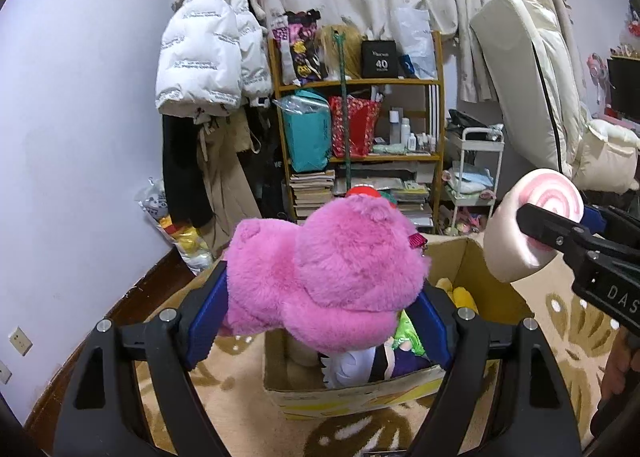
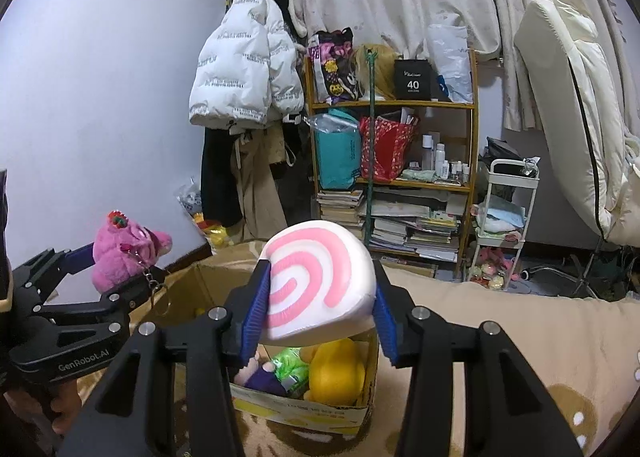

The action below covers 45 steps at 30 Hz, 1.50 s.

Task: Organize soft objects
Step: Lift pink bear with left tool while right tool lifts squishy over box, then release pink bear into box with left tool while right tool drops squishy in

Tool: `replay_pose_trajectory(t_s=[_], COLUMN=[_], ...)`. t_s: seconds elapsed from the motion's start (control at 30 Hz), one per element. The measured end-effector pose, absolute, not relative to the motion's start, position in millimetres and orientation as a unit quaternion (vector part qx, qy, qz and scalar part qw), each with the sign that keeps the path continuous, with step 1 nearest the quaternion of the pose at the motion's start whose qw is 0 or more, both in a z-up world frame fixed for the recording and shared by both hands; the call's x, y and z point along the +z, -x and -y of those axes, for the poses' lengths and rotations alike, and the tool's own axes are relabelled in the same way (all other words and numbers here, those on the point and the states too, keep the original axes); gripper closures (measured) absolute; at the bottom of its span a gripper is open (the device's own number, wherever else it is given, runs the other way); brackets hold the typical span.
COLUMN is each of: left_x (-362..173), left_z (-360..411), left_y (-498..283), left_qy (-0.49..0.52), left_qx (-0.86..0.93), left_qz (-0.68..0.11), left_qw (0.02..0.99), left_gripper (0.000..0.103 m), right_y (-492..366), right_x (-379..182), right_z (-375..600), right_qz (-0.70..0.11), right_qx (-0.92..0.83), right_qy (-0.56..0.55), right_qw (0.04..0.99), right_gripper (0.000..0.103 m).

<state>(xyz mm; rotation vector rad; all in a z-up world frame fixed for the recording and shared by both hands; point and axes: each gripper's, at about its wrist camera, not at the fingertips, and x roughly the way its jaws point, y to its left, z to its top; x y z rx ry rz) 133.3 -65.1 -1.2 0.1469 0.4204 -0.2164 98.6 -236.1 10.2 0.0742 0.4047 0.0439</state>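
Observation:
A fluffy pink plush bear (image 1: 332, 257) hangs over the open cardboard box (image 1: 360, 393), and my left gripper (image 1: 320, 289) is shut on it, blue pads pressing its sides. My right gripper (image 2: 320, 277) is shut on a white soft toy with a pink spiral (image 2: 320, 249), held above the same box (image 2: 304, 409). Inside the box lie a yellow plush (image 2: 336, 373), a green toy and a purple doll. From the right wrist view, the left gripper (image 2: 116, 269) and the bear (image 2: 120, 249) are at the left. In the left wrist view, the right gripper (image 1: 560, 213) is at the right edge.
The box stands on a beige patterned carpet (image 1: 224, 377). Behind it a wooden shelf (image 1: 356, 129) holds bags, bottles and books. A white puffer jacket (image 1: 208, 57) hangs on the wall, a white trolley (image 1: 476, 177) and folded bedding (image 1: 532, 77) stand to the right.

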Motion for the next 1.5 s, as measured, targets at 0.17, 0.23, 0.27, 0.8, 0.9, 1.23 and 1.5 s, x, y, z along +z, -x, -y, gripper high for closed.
replay_pose_trajectory(t_s=[0.17,0.23,0.27,0.8,0.9,1.23,1.5], left_x=[-9.2,-11.6,-12.8,-31.3,-36.0,-44.6,-44.1], left_z=[71.0,71.1,71.0,59.5,60.0,62.7,65.3], left_y=[-135.8,-137.0,-138.8,-160.6,-164.1,-163.9,-159.6], left_qy=[-0.084,-0.082,-0.079,-0.053,-0.053,-0.060,-0.057], left_qx=[-0.113,-0.115,-0.115,-0.119,-0.125,-0.133,-0.155], left_qz=[-0.212,-0.216,-0.220,-0.256,-0.267,-0.276,-0.271], left_qw=[0.967,0.966,0.966,0.958,0.954,0.950,0.948], left_gripper=[0.021,0.021,0.021,0.021,0.021,0.019,0.017], right_y=[-105.9,-108.7,-109.5,-123.2,-124.5,-130.2,-134.7], right_x=[-2.0,-5.4,-7.3,-31.6,-34.5,-47.6,-56.0], right_z=[235.9,235.5,235.4,237.3,237.5,243.9,251.0], right_qz=[-0.215,-0.219,-0.221,-0.255,-0.260,-0.284,-0.302], right_qx=[0.028,0.030,0.031,0.035,0.036,0.039,0.056], right_qy=[-0.040,-0.042,-0.043,-0.039,-0.040,-0.062,-0.100], right_qw=[0.975,0.974,0.974,0.966,0.964,0.956,0.946], right_gripper=[0.053,0.052,0.052,0.052,0.051,0.050,0.046])
